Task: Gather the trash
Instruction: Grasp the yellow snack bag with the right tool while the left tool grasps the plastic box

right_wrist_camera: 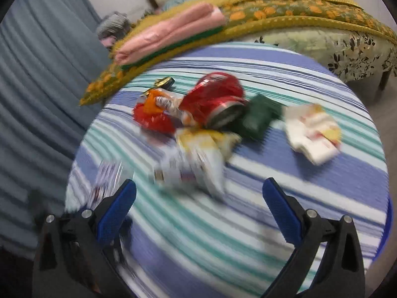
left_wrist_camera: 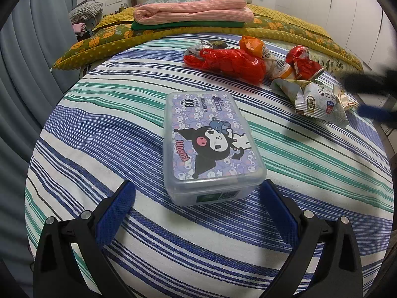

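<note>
Bedroom scene, striped bedsheet (left_wrist_camera: pixel 104 129) filling both wrist views, folded pink blanket (left_wrist_camera: pixel 193 11) and yellow quilt far behind.

Left tongs (left_wrist_camera: pixel 198 193) spread wide and empty, low over the sheet. Just ahead, between the blue pads (left_wrist_camera: pixel 116 213), a clear plastic box (left_wrist_camera: pixel 211 146) with a cartoon lid, closed, untouched. Farther ahead and to the right, a heap of trash: white snack wrapper (left_wrist_camera: pixel 320 101), red plastic bag (left_wrist_camera: pixel 230 62), orange wrapper (left_wrist_camera: pixel 250 43), crushed red can (left_wrist_camera: pixel 297 54).

Right tongs (right_wrist_camera: pixel 198 193) also spread, gripping nothing; view smeared by motion. Nearest ahead, the white snack wrapper (right_wrist_camera: pixel 193 168), almost between the pads. Beyond it the red can (right_wrist_camera: pixel 218 99), a dark green packet (right_wrist_camera: pixel 258 116) to the right, a pale crumpled wrapper (right_wrist_camera: pixel 312 131) farther right.

Likely step: right tongs closing on the nearest wrapper. Best done by slowing down, centring a bunched fold between the pads, pinching foil only, not sheet, then lifting straight up.
</note>
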The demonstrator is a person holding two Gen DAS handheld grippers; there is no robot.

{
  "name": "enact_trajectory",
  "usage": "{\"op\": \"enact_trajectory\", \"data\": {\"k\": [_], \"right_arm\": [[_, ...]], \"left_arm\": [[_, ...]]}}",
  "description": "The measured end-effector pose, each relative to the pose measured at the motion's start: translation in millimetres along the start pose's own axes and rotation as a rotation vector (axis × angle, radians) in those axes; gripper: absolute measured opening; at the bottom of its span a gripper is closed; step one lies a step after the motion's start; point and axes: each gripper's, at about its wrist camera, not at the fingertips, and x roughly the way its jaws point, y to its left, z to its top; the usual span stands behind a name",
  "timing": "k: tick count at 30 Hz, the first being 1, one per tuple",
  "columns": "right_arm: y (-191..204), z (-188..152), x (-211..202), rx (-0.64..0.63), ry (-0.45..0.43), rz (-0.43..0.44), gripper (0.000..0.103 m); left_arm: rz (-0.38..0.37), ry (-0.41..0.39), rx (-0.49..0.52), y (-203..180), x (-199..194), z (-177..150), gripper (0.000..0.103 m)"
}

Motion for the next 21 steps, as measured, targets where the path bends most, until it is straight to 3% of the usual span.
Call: {"op": "enact_trajectory", "data": {"k": [3,4,5,7,10,16,21], "right_arm": [[4.3,10.0,28.0,0.044,0.059,-0.068,0.093],[3.5,8.8,32.1,0.044,0.072,-0.077,0.072],[3.5,6.7,34.5,0.038,0.083,-0.052,0.059],[3.5,-0.4,24.7,-0.003,0.054,-0.058,0.051],[1.7,-12.0,10.0,-0.102,0.047,-0.039,0.049],[-24.2,-68.1,-32.7,-0.290,0.087,0.017,0.049],[-51.4,-93.6,-45.7,-0.306,0.101,0.001,0.052]], "left_arm": [[0.000,0.000,0.000,-0.3,0.2,0.5,0.099],[0.000,0.000,0.000,-0.2,0.0,0.2,0.099],[0.000,0.000,0.000,-0.2,0.0,0.1,0.099],[-0.001,0.000,0.000,-0.4,0.1,0.5,0.099],[-0.001,0.000,0.000,-0.3,-0.2,0.1,0.099],[-0.007,-0.002,-0.001,-1.2,-1.8,-0.7,0.099],[-0.136,-0.007,0.019,6.4,-13.9,-6.9,0.098]]}}
